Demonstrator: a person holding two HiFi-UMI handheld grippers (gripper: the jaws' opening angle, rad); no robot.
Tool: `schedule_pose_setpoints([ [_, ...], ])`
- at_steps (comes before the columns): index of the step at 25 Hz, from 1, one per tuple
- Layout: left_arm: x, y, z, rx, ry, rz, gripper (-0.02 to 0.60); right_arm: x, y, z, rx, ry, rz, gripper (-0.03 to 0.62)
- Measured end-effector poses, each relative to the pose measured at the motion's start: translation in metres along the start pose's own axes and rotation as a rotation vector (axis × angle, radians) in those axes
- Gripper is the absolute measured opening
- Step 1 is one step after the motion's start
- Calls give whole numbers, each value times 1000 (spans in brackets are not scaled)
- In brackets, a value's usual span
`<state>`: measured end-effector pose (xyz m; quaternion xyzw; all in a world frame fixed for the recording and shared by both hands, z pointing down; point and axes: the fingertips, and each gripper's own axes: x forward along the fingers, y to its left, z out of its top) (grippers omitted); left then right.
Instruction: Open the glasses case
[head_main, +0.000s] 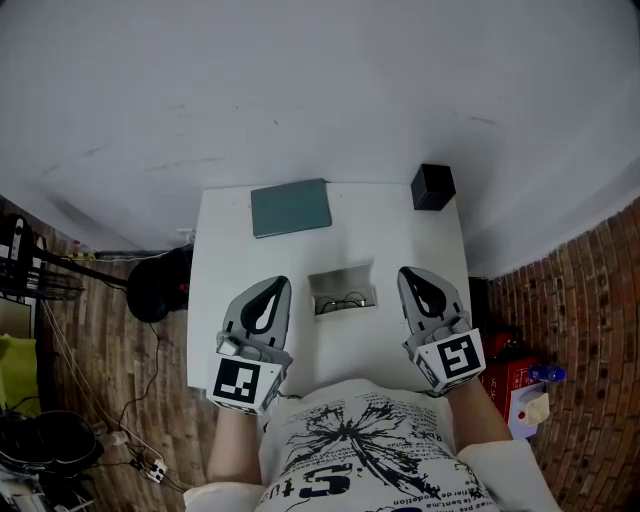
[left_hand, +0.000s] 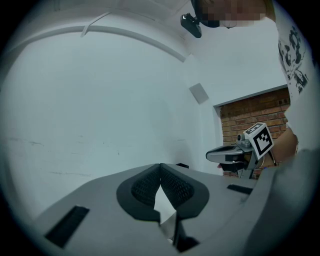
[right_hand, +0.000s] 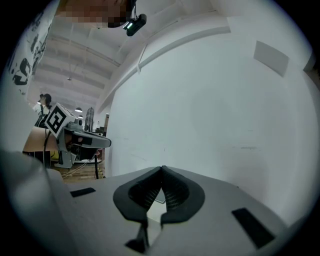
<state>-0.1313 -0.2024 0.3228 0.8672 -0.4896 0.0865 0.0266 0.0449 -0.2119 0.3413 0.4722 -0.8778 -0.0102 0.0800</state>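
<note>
Head view looks down on a small white square table (head_main: 228, 240), where the pale grey rectangular glasses case (head_main: 343, 290) lies open near the middle, lid raised on the far side and a pair of thin dark-framed glasses resting inside. The grey left gripper (head_main: 277, 286) sits to the case's left and the grey right gripper (head_main: 408, 273) to its right; neither touches the case. Each gripper's own view shows its ribbed black pads pressed together at the tips with nothing between them, so both are closed and empty. Toward the table's far edge lie a flat teal rectangular pad (head_main: 290, 207) and, at the far right corner, a small black box (head_main: 432, 186).
</note>
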Motion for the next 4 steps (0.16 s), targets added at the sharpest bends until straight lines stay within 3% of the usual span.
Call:
schedule_pose_setpoints([
  [4,-2,1,-1,-7,-9,-1,14,2,0,0,3,-1,-4,12],
])
